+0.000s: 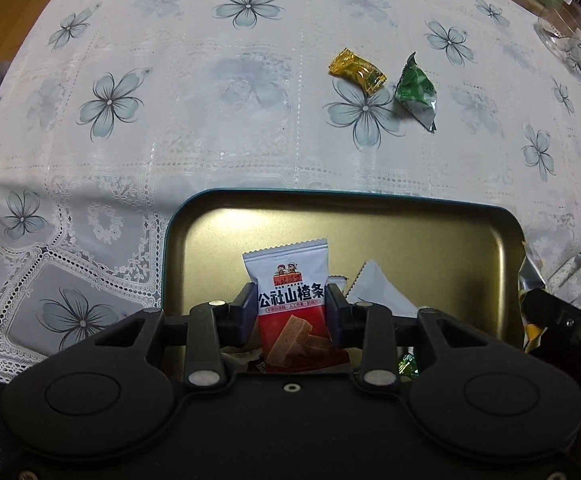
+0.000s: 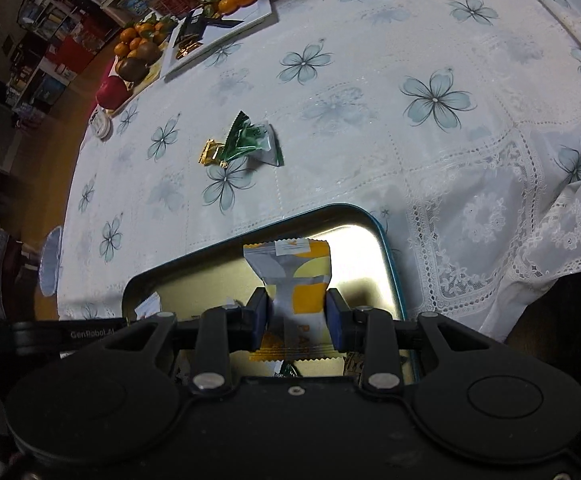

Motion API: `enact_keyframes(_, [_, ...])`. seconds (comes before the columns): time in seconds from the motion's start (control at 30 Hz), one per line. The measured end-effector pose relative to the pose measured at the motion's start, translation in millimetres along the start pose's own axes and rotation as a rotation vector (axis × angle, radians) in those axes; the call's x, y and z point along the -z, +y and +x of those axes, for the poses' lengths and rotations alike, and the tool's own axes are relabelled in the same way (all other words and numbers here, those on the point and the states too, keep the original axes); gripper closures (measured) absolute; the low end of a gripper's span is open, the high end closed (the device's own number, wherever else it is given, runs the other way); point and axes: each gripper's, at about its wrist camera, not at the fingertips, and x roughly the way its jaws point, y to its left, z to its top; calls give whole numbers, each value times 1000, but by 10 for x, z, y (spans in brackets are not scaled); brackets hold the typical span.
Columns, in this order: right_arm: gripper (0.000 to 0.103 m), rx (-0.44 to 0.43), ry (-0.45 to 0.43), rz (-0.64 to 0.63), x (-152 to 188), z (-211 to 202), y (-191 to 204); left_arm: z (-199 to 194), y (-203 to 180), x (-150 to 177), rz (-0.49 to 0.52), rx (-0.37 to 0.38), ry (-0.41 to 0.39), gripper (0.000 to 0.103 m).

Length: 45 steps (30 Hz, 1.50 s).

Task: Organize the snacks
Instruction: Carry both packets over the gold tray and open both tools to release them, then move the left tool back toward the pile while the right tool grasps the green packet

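Note:
My left gripper is shut on a white-and-red hawthorn snack packet, held upright above the open teal tin with a gold inside. In that tin lie a white packet and other small wrappers, partly hidden. My right gripper is shut on a silver-and-yellow snack packet, squeezed at its waist, also over the teal tin. On the floral tablecloth beyond lie a gold-wrapped candy and a green-wrapped candy. The green candy and gold candy also show in the right wrist view.
A glass vessel stands at the table's far right. Trays of oranges, kiwis and an apple and a white plate sit at the far left edge. The other gripper's body lies beside the tin. The lace cloth hangs over the table's edge.

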Motion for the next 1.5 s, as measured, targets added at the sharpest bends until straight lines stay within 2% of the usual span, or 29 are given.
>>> enact_keyframes(0.37, [69,27,-56,-53,2,-161,247,-258,-37,-109,-13,1,-96,58])
enact_keyframes(0.43, [67,23,-76,-57,5,-201,271,-281,-26,-100,-23,11,-102,58])
enact_keyframes(0.5, [60,24,-87,-61,15,-235,299,-293,-17,-76,-29,18,-101,56])
enact_keyframes(0.57, [60,27,-87,-69,40,-255,327,-298,-18,-34,-29,16,-99,55])
enact_keyframes(0.87, [60,53,-25,-85,201,-125,349,-204,18,246,-35,20,-69,55])
enact_keyframes(1.5, [59,96,113,-107,471,230,281,22,-103,790,-38,-68,-86,55])
